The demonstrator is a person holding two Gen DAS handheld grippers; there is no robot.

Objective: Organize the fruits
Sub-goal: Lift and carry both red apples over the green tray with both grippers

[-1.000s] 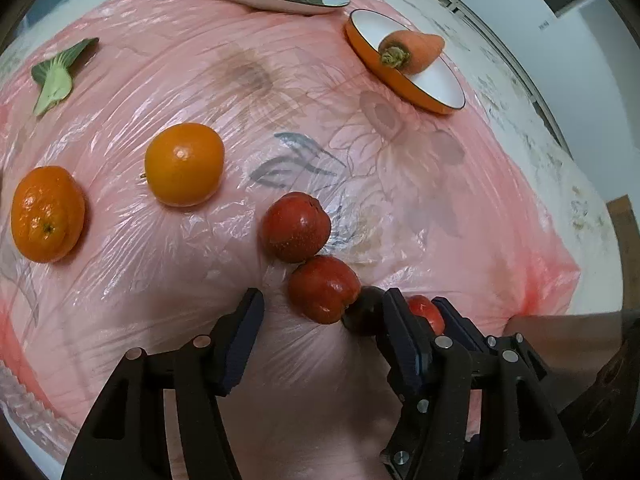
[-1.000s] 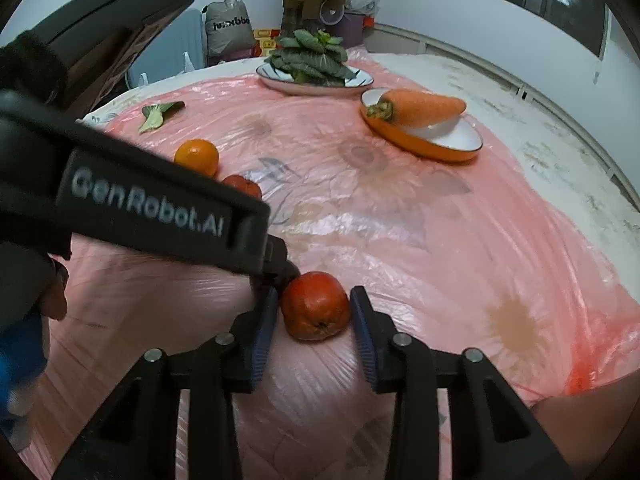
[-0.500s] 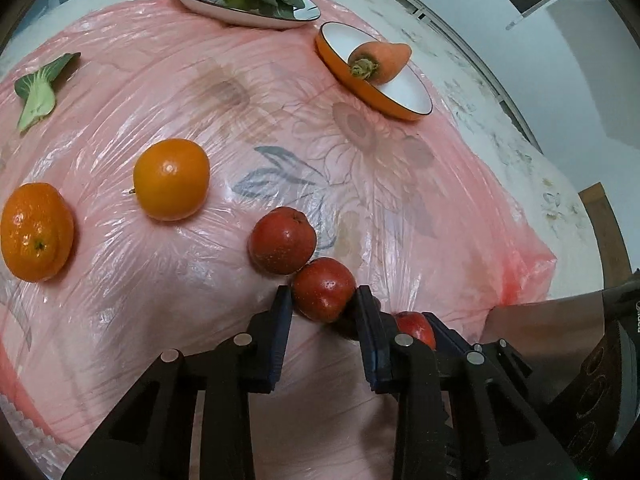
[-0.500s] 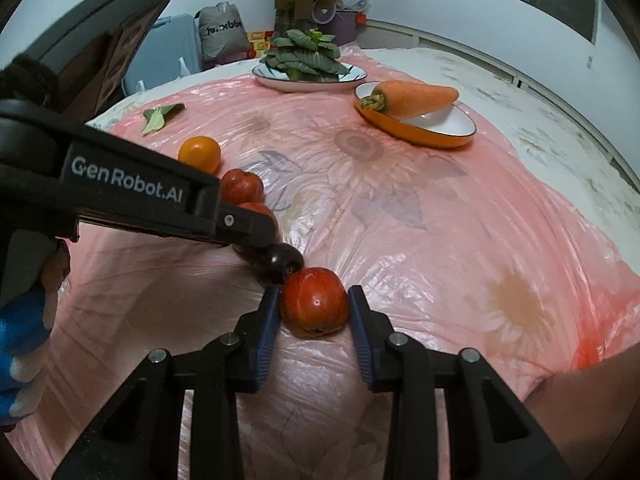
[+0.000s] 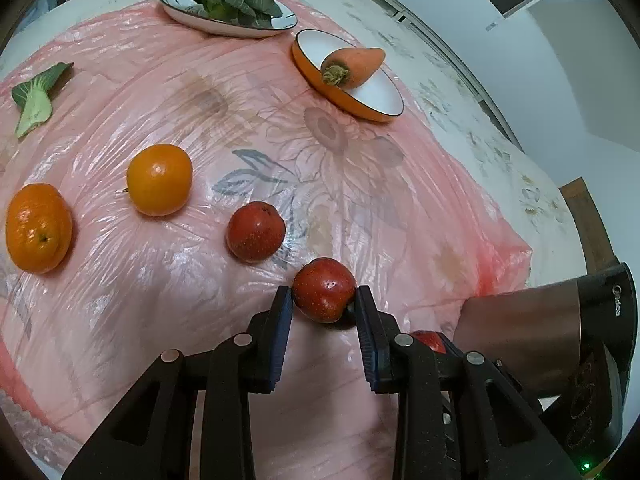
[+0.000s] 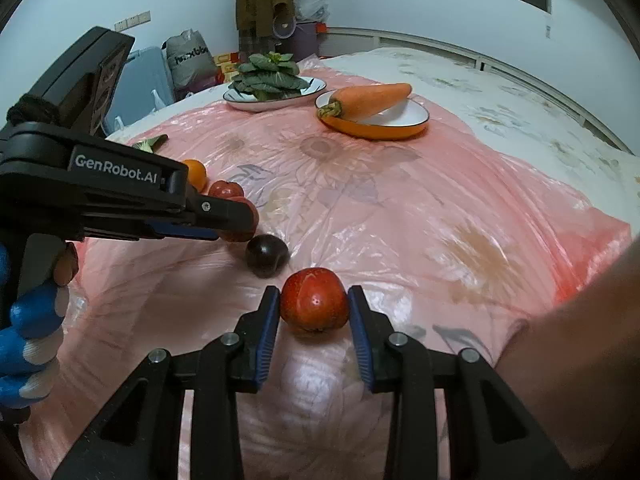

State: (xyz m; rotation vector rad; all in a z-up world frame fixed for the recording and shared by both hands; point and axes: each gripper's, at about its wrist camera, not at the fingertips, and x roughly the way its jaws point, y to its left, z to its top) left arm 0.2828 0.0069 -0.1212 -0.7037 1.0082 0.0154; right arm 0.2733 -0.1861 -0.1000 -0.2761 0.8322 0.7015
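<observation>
Our left gripper point(image 5: 323, 300) is clamped on a red fruit point(image 5: 324, 289) on the pink plastic sheet point(image 5: 360, 200). Our right gripper point(image 6: 313, 304) pinches another red fruit point(image 6: 313, 305) beside a dark plum point(image 6: 267, 255).

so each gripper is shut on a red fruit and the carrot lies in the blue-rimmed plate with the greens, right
Not quite: the carrot lies in the orange bowl, beside the plate of greens, as the right wrist view shows. The left gripper and right gripper are each shut on a red fruit.
</observation>
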